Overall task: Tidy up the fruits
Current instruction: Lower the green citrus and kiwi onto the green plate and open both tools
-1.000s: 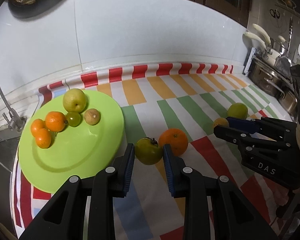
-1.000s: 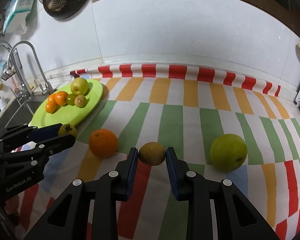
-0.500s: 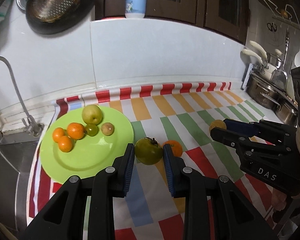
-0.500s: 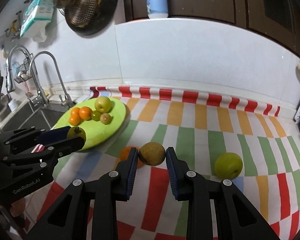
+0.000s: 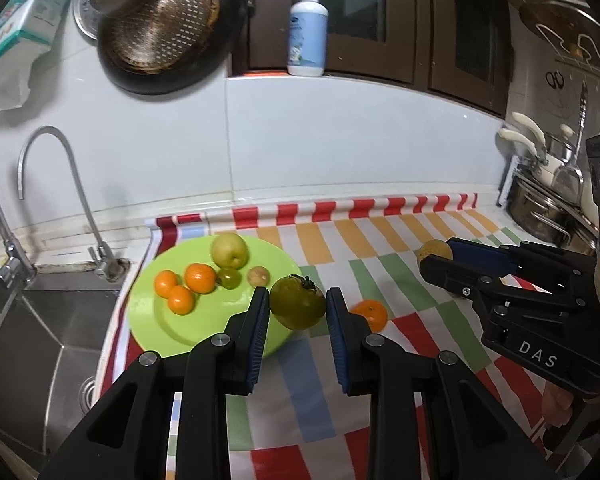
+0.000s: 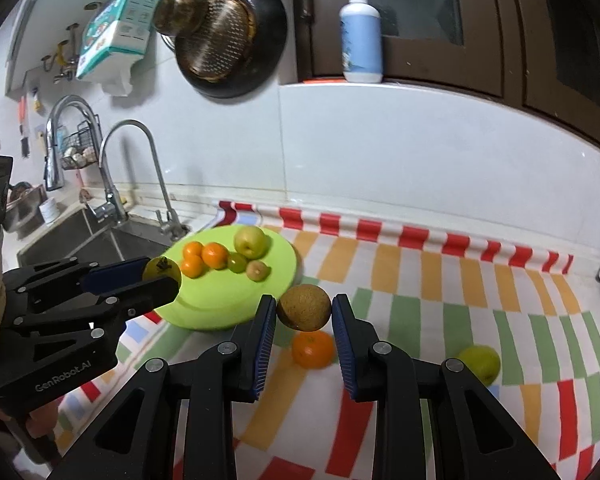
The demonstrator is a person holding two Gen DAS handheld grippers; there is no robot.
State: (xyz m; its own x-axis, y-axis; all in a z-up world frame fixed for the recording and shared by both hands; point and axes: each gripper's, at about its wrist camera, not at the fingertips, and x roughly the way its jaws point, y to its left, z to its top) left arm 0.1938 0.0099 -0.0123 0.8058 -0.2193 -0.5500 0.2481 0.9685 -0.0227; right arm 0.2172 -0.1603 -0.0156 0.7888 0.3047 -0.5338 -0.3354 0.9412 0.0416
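Note:
My left gripper is shut on a green tomato and holds it in the air over the right edge of the green plate. My right gripper is shut on a brown kiwi-like fruit, held above the cloth to the right of the plate. The plate holds several fruits: mandarins, a yellow-green apple and small ones. An orange and a green apple lie on the striped cloth.
A sink with taps lies left of the plate. Pots stand at the far right. A pan and colander hang on the wall, and a soap bottle stands on the ledge.
Both grippers have risen well above the counter with their fruits. The left one has carried the tomato up over the plate's right edge; the orange stays on the cloth.

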